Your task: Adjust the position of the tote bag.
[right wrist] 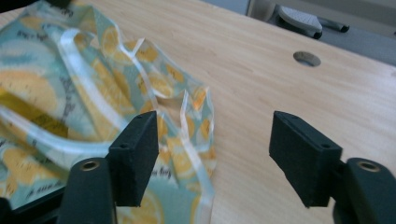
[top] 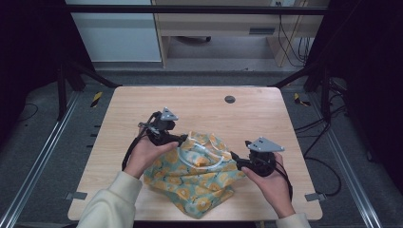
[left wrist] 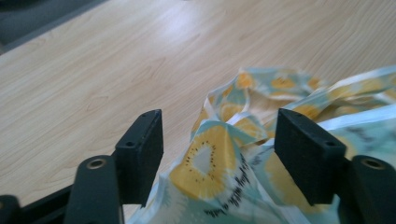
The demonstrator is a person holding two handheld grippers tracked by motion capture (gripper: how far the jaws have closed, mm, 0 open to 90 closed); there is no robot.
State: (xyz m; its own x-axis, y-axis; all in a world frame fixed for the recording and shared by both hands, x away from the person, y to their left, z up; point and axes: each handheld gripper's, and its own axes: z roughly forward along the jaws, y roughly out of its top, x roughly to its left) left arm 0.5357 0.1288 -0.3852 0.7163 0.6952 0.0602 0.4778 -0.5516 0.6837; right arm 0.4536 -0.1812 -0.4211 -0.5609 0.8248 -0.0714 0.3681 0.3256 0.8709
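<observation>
A crumpled bag [top: 195, 183] of teal cloth printed with yellow fruit slices lies on the front half of the wooden table [top: 199, 104]. A clear handle loop [top: 215, 165] rests on top of it. My left gripper [top: 183, 138] is at the bag's upper left edge. In the left gripper view the left gripper [left wrist: 219, 144] stands open, with a raised fold of the bag [left wrist: 210, 161] between the jaws and clear of both pads. My right gripper [top: 236, 159] is at the bag's right edge. In the right gripper view the right gripper [right wrist: 215, 149] is open, and the bag's edge [right wrist: 187, 140] lies by its left jaw.
A round cable hole [top: 230, 99] sits near the table's far edge, also seen from the right gripper [right wrist: 307, 58]. Bare wood stretches behind the bag and to both sides. Black frame rails and cables run along the floor beside the table.
</observation>
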